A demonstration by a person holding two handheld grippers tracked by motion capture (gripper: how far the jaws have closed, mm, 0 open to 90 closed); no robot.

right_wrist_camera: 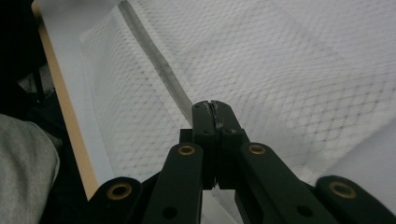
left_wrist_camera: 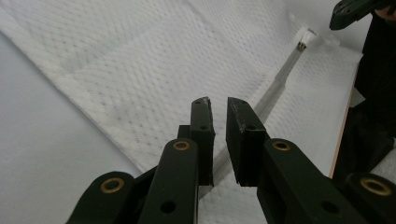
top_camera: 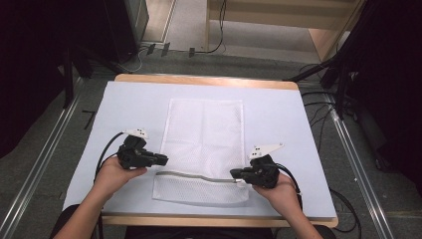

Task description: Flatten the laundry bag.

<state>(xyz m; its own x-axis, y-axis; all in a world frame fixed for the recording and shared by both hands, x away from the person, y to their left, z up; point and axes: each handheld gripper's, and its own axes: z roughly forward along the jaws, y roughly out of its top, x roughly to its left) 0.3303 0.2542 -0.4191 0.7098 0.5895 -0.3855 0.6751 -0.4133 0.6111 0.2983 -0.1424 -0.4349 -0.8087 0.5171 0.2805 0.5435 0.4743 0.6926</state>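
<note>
Pale sheet (top_camera: 278,114) over wooden table (top_camera: 209,79)

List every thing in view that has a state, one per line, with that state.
Mesh bag: lying flat on the table, near end toward the person.
Zipper: runs across the bag's near end; closed along the stretch in view, as far as I can tell.
Left gripper: open, a narrow gap between its jaws, over the zipper's left end.
Right gripper: shut, at the zipper's right end; any pull tab hidden.

Right gripper (right_wrist_camera: 215,108) jaws pressed together, over white mesh bag (right_wrist_camera: 289,70), grey zipper (right_wrist_camera: 159,70)
</note>
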